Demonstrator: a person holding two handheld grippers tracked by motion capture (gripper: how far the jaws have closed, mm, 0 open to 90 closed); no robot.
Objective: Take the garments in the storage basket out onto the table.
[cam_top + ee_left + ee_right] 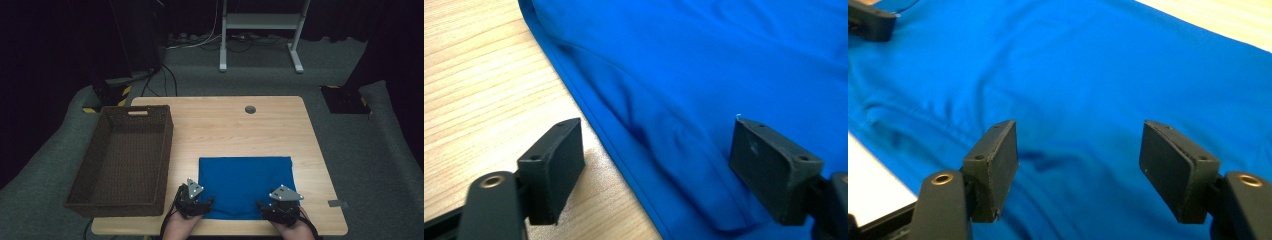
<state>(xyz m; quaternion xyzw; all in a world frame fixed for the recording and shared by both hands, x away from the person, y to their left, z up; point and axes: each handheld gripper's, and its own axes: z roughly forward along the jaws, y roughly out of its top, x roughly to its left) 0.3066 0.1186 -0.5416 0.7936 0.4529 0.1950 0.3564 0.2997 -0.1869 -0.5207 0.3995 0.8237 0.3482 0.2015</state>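
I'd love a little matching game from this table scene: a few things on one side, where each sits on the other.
Things:
1. blue cloth
2. wicker basket
3. left gripper
4. grey round plug

Places:
A. far middle of the table top
B. left edge of the table
C. spread flat at the near middle
D. at the cloth's near left corner

Pairs: 1-C, 2-B, 3-D, 4-A

The left gripper (659, 170) is seen with jaws spread wide, nothing clamped; the hemmed edge of the blue cloth (704, 75) lies between them, on the wooden table (479, 85).
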